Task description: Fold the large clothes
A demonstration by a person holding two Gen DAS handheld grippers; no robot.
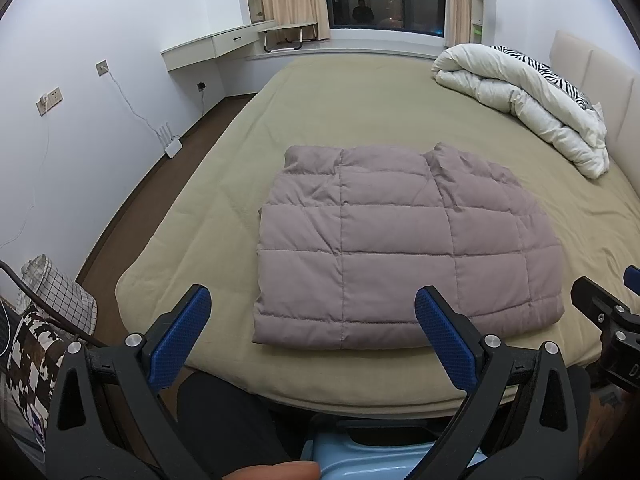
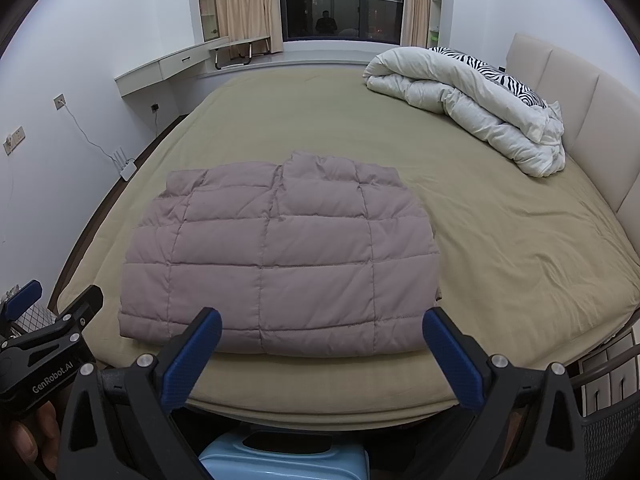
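Left gripper (image 1: 312,304) jaws were spread wide, holding nothing, above the bed's near edge. Right gripper (image 2: 322,326) was the same: jaws apart, empty. The quilted jacket (image 1: 400,248) lay folded into a flat rectangle on the bed (image 1: 352,108), just beyond both grippers, touching neither. A white duvet (image 2: 472,108) sat bunched by the headboard (image 2: 568,80).

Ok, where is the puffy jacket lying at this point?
The folded jacket lies flat near the foot edge of the bed, just ahead of both open grippers, left gripper and right gripper, far from the white duvet by the headboard.
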